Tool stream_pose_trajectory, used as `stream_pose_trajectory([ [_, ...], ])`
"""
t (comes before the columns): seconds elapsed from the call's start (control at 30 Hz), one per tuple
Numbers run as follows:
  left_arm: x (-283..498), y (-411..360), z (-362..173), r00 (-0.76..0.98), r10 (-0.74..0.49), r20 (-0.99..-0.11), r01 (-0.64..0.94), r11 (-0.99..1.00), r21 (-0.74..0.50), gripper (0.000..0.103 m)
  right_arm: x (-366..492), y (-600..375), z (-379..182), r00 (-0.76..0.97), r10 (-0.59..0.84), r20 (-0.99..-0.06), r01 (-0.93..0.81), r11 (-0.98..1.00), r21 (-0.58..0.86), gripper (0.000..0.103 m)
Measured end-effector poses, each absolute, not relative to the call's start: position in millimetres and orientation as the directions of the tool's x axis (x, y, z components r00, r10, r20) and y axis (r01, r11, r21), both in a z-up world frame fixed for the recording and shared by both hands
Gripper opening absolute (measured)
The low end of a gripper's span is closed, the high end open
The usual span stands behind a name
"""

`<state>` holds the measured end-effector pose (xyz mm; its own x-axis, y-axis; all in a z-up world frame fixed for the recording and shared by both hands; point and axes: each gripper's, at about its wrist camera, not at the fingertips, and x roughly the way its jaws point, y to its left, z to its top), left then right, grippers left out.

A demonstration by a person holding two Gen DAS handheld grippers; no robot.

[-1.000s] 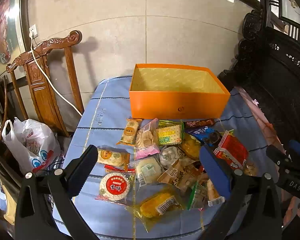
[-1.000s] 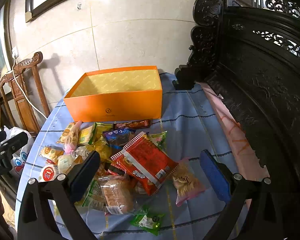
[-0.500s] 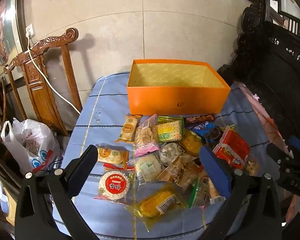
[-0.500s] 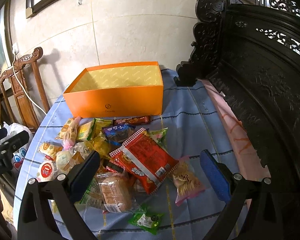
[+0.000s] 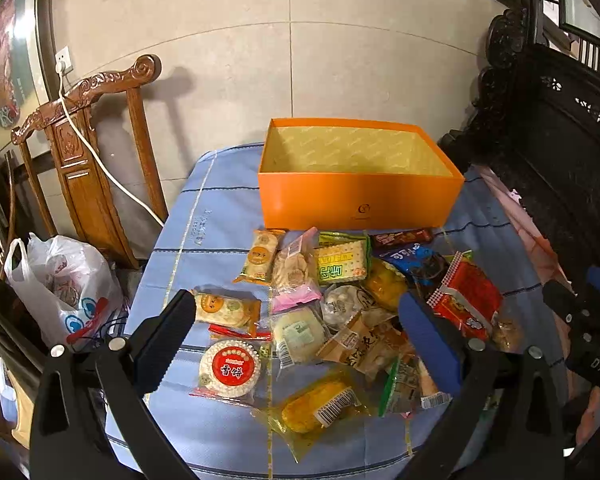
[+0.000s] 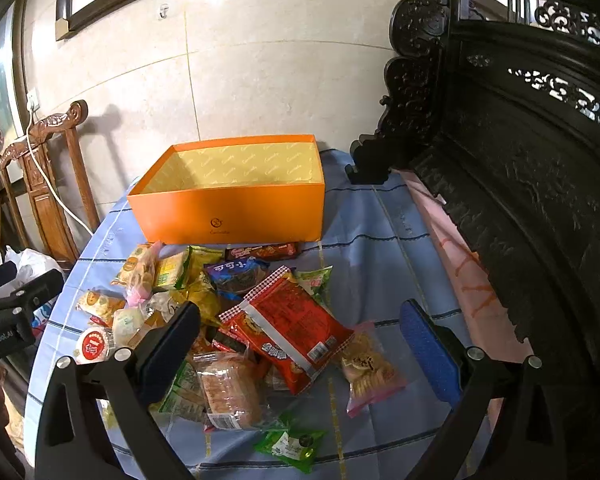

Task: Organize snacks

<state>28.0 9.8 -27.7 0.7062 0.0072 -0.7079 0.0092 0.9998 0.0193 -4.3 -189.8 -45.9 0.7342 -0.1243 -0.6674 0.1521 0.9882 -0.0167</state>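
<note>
Left wrist view: left gripper (image 5: 296, 344) spread wide, holding nothing, hovering above a heap of wrapped snacks (image 5: 352, 312) on a table with blue striped cloth (image 5: 204, 232). Between the fingers, a round white rice-cracker pack with red label (image 5: 230, 368), a yellow cake in clear wrapper with barcode (image 5: 320, 404) and a pale round bun in clear film (image 5: 300, 330). Beyond the heap, an open orange cardboard box with yellow lining (image 5: 356, 200), empty, its front wall just beside the farthest snacks. At the left of the table, a carved brown wooden chair (image 5: 88, 152) with a white cable (image 5: 96, 160) across it, and a white plastic bag (image 5: 64, 280) below.

Right wrist view: right gripper (image 6: 300, 348) also spread wide, empty, above the same heap (image 6: 220, 312). On top, a large red foil packet with checked edge (image 6: 292, 328), tilted. Near it, a clear pack of brown biscuits (image 6: 230, 392), a pink-edged bag of round crackers (image 6: 366, 368) and a small green packet (image 6: 292, 444) nearest the camera. Orange box (image 6: 236, 216) behind, nothing inside. Dark carved wooden furniture (image 6: 520, 160) at the right. Left gripper (image 6: 16, 308) visible at the left edge.
</note>
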Motion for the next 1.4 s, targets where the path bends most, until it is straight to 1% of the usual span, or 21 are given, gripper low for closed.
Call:
stream_pose_trajectory([
  [0.53, 25, 3, -28, 0.710, -0.008, -0.705, 0.042, 0.999, 0.032, 0.099, -6, -184, -44, 0.738, -0.128, -0.662, 0.143, 0.989, -0.031, 0.100],
  [0.83, 25, 3, -28, 0.702, -0.017, -0.712, 0.052, 0.998, 0.027, 0.099, -5, -189, -47, 0.733, -0.122, -0.669, 0.162, 0.987, -0.002, 0.100],
  [1.1, 27, 2, -31, 0.695, -0.012, -0.719, 0.052, 0.998, 0.034, 0.099, -4, -188, -49, 0.729, -0.118, -0.674, 0.157, 0.988, -0.003, 0.100],
  [1.23, 29, 0, -35, 0.686, -0.012, -0.727, 0.060, 0.997, 0.040, 0.099, -1, -187, -53, 0.722, -0.097, -0.685, 0.149, 0.989, 0.017, 0.100],
  [1.33, 25, -2, -44, 0.677, -0.035, -0.735, 0.099, 0.994, 0.043, 0.099, 1, -188, -59, 0.714, -0.080, -0.695, 0.136, 0.990, 0.026, 0.100],
  [1.4, 19, -5, -53, 0.667, -0.078, -0.741, 0.164, 0.986, 0.044, 0.099, 1, -192, -67, 0.705, -0.061, -0.707, 0.126, 0.991, 0.040, 0.100],
])
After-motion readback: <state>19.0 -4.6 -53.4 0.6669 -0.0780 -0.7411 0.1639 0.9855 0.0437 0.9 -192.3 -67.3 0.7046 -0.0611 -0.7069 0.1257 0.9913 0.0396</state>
